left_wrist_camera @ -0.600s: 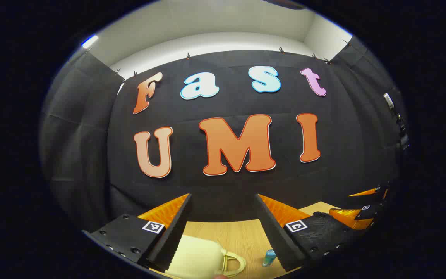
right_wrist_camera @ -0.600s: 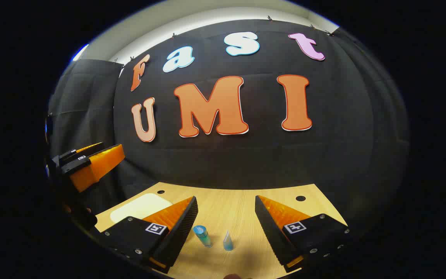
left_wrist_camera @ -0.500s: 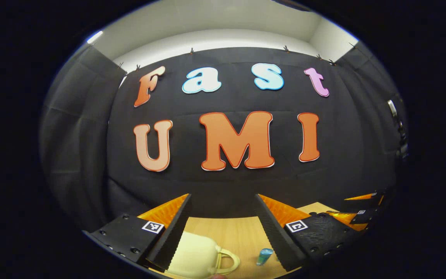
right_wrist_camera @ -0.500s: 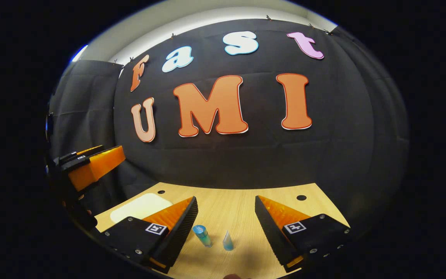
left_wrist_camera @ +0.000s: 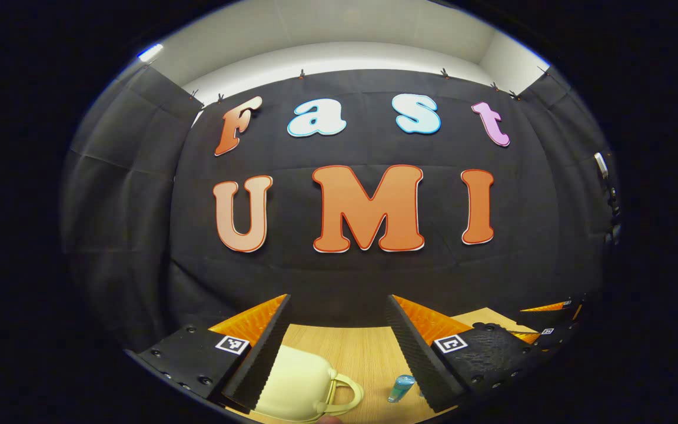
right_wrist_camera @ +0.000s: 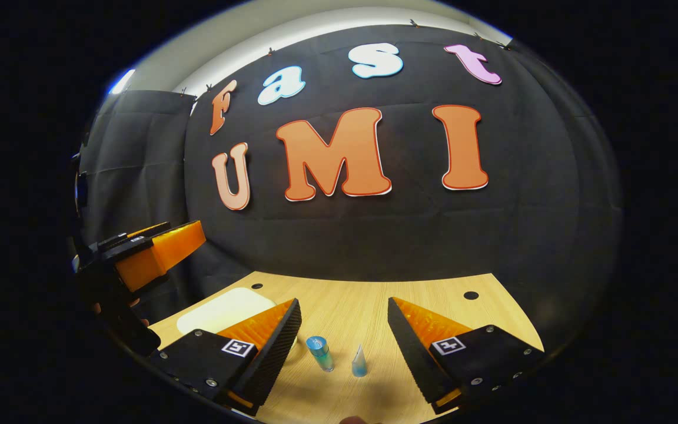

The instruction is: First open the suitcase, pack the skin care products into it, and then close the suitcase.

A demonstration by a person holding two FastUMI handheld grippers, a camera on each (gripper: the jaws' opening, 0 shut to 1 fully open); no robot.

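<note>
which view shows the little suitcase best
The left gripper view. The pale yellow suitcase lies closed on the wooden table just beyond the left gripper, its looped handle plain to see. The right gripper view catches part of its flat pale top, at the left, behind that gripper's own finger.

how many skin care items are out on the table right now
2, both standing on the wooden table between the right gripper's open jaws: a blue-capped bottle on the left and a small cone-tipped tube beside it. More may lie below the view's edge.
</note>
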